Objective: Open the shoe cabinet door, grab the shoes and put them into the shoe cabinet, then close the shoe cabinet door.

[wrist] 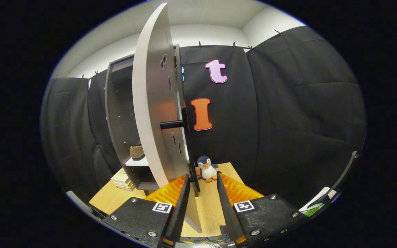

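The gripper (202, 187) sits low over the bench (209, 210) with its fingers spread apart and nothing pinched between them; the bottom corner of the door (152, 113) stands in the gap, closer to the left finger, though I cannot tell whether that finger actually touches it. That placement makes sense for the last step: with the door edge caught between the fingers, a sideways sweep would carry the panel round on its hinges without any need to squeeze it. The door itself stands swung well out from the cabinet (121, 117), seen nearly edge-on, and its dark bar handle (172, 124) sticks out on the side facing the cloth wall, above and ahead of the fingers. Behind the door the cabinet is open toward the left, and on its pale shelf (137, 162) rests a brownish shoe (136, 151), apparently already put away, so the job looks close to done, with only the closing left. A stack of books (122, 179) lies on the bench beside the cabinet's foot, well out of the door's swing. Just beyond the fingertips a small toy penguin (206, 168) sits on the bench near the door's lower corner; it seems to stand outside the arc toward the cabinet, so it should not be struck.
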The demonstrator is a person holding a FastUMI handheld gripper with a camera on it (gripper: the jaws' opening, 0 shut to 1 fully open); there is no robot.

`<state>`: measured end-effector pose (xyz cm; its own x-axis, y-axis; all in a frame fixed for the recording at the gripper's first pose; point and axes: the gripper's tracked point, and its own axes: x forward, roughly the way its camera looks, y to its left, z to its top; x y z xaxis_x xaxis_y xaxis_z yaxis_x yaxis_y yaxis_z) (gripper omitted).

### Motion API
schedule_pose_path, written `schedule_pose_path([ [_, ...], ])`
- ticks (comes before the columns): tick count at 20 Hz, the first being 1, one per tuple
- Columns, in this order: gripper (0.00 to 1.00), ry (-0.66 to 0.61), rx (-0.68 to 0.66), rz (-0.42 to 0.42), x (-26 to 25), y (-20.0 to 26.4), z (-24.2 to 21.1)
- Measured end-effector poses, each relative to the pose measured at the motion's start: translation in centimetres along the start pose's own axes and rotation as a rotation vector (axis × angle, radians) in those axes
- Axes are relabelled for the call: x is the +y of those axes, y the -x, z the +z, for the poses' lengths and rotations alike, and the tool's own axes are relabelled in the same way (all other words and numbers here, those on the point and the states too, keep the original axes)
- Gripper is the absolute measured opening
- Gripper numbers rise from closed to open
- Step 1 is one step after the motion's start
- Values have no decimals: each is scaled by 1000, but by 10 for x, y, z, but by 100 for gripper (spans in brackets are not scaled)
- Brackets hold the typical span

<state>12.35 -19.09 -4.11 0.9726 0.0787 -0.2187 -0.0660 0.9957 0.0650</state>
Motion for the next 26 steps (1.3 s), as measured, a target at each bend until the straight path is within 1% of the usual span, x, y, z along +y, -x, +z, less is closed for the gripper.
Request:
schedule_pose_path([
  [4,51,-20,-8,16,4,-2,1],
  [8,51,-7,-10,37,10,0,0],
  [13,51,8,-7,107,51,-5,-7],
  [22,51,30,-15,253,96,-6,-9],
  [26,51,39,-23,319,105,-7,-10],
])
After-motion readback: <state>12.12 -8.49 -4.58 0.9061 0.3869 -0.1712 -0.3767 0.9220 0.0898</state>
